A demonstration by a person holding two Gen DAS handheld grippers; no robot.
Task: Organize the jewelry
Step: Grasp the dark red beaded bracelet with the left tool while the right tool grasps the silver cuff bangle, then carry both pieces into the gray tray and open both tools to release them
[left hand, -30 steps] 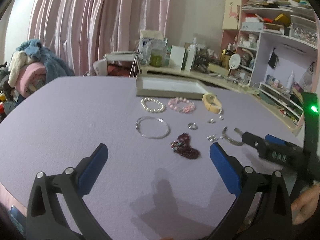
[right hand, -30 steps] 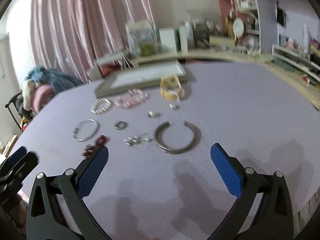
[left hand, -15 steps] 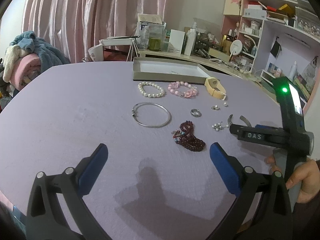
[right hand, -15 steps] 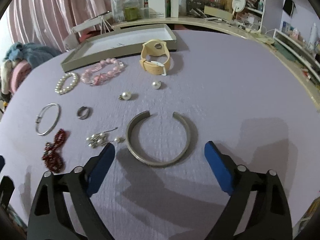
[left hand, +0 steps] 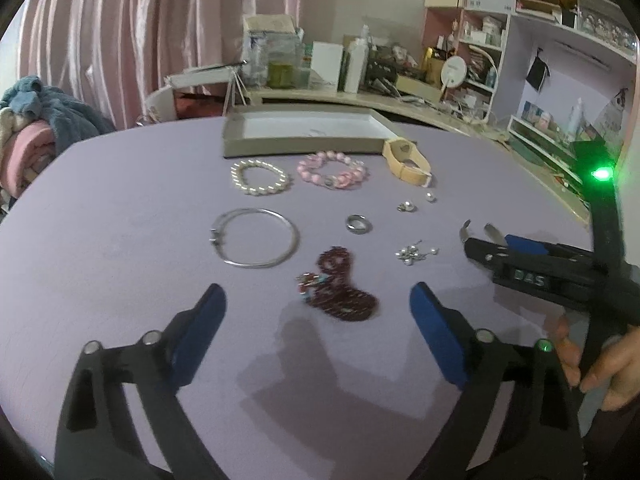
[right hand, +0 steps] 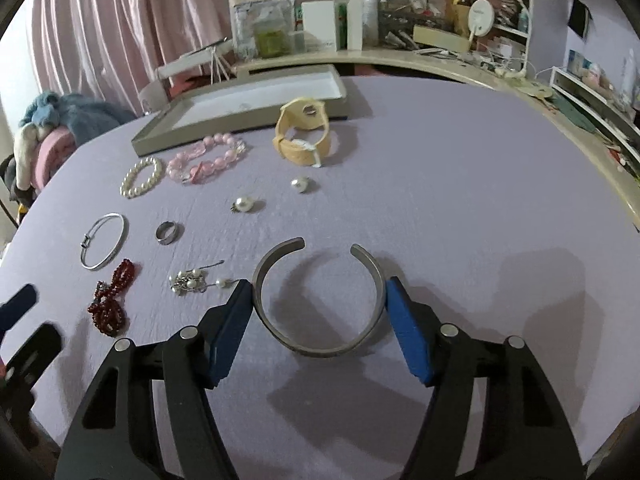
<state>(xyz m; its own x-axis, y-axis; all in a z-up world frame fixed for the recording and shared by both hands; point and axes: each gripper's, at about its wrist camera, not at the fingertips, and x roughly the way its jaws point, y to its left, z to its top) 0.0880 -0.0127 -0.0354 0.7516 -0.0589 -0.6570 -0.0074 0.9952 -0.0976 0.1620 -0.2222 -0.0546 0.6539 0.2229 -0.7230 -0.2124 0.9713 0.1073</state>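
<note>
Left wrist view: the left gripper has its jaws wide, just narrowing a little, with nothing pressed between them. The dark red bead strand lies on the lilac worktop in the gap ahead of the blue pads, touching neither. Above it in the frame sit a thin silver bangle, a ring, a pearl bracelet, a pink bead bracelet and a cream watch, with the shallow tray behind them at mid-frame. Bare cloth stretches to the left and lower centre. At the right edge the right gripper reaches in over the ends of the open cuff, a hand gripping its handle.

Right wrist view: the right gripper's jaws have just been closing around the cuff, which lies flat at lower centre with its gap facing up the frame. The left pad looks to be at the cuff's outer edge and the right pad at the other side; I cannot tell whether they are pressing yet. A cluster of pearl earrings lies just left of the left pad. Two single pearls lie further up. The right half of the worktop is open.
</note>
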